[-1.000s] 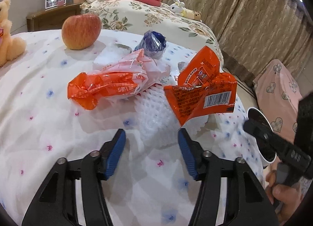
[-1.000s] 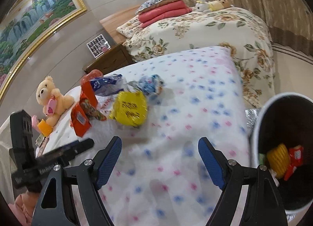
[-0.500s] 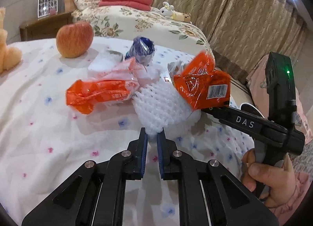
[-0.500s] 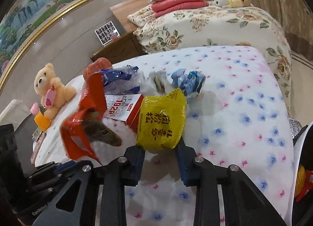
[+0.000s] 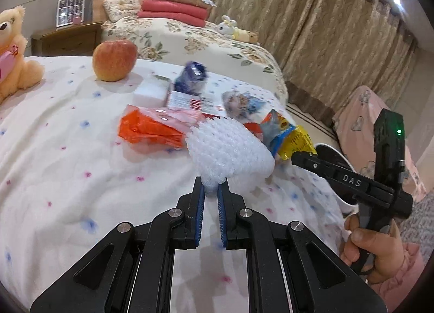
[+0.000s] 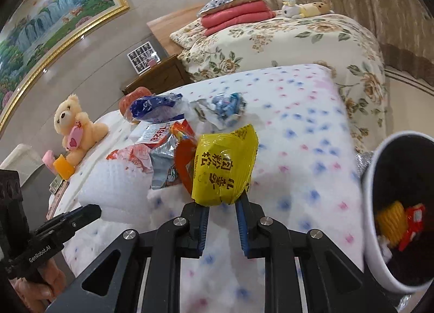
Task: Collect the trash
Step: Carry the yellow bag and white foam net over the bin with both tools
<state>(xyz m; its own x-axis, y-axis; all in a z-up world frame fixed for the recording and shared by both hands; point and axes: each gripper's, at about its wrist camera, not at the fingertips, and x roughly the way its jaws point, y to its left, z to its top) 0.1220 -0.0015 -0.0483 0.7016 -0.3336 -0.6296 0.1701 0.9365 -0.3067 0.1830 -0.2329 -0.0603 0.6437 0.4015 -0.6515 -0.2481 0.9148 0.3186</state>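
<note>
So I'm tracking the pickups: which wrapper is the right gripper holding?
The yellow wrapper, pinched in the right gripper whose jaws have just been closing; the other wrappers lie loose on the bed.

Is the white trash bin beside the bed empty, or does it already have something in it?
Not empty. The right wrist view shows the trash bin holding a yellow wrapper and a red wrapper inside.

Bare dotted bedspread [image 6: 312, 134] open along the right toward the white bin [image 6: 371, 204] (trash already inside); wrappers piled mid-bed, orange wrapper [image 5: 149, 128], red-and-white packet [image 5: 190, 101], crumpled blue wrapper [image 6: 227, 105]; apple [image 5: 114, 59] and teddy bear [image 6: 73, 128] crowding the far left edge
</note>
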